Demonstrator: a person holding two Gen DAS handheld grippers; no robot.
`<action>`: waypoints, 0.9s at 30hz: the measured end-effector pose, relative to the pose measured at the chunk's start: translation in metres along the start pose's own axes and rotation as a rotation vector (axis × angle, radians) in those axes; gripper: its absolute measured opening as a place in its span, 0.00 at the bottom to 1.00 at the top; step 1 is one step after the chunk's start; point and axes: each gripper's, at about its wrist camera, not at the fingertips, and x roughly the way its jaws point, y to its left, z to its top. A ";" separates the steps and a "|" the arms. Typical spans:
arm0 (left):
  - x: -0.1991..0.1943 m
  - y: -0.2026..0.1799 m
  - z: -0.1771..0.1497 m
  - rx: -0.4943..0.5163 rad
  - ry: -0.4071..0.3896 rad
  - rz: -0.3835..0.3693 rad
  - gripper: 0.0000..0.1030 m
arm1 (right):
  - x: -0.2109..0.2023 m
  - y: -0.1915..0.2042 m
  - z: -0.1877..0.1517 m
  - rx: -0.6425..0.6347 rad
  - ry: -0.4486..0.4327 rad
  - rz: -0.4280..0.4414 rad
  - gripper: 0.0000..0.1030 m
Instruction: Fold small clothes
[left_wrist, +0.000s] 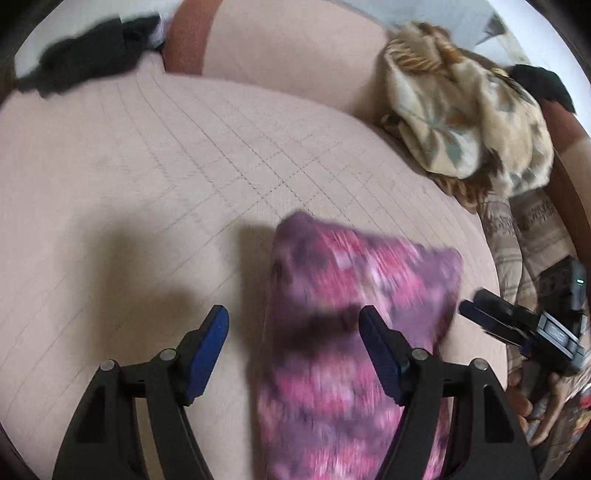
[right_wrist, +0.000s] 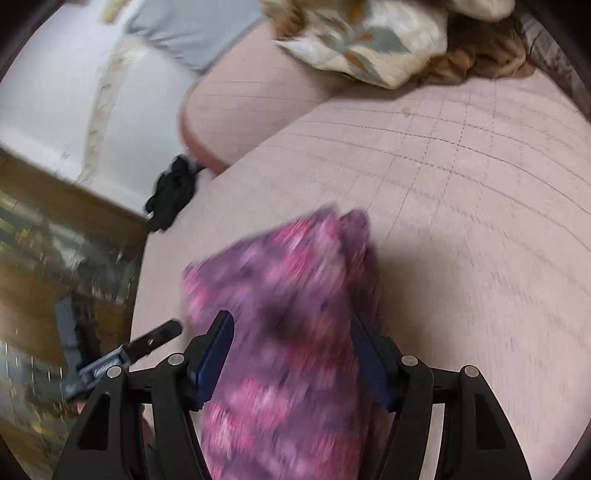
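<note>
You are working over a pink quilted bed cover (left_wrist: 166, 155), stitched in a grid.

Left wrist view: the pink-purple garment (left_wrist: 354, 314) is lying folded and blurred on the cover. The left gripper (left_wrist: 293, 325) is standing with jaws wide; its left pad is over bare cover and its right pad over the garment's near part, pressing nothing. Likely you are letting go after a fold. Right of the garment the right gripper (left_wrist: 476, 314) is showing, with a hand (left_wrist: 543, 406) behind it. Beyond the garment, a floral blanket heap (left_wrist: 465, 122); far left of it, a black cloth (left_wrist: 88, 59). Nothing is blocking the fold area.

Right wrist view: the garment (right_wrist: 288, 314) is lying between the right gripper's (right_wrist: 291, 332) wide jaws; whether the pads touch it, blur is hiding. Left of the garment the left gripper (right_wrist: 162, 332) is pointing in; beyond it, the black cloth (right_wrist: 173, 195) at the cover's edge.
</note>
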 end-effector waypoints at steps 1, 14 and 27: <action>0.013 0.002 0.008 -0.006 0.031 -0.031 0.68 | 0.013 -0.009 0.012 0.026 0.010 0.002 0.67; 0.041 0.032 0.041 -0.102 0.039 -0.123 0.62 | 0.081 -0.044 0.063 0.074 0.065 -0.038 0.09; -0.024 0.049 -0.102 0.018 0.156 -0.115 0.70 | -0.044 -0.051 -0.146 0.251 0.014 -0.052 0.62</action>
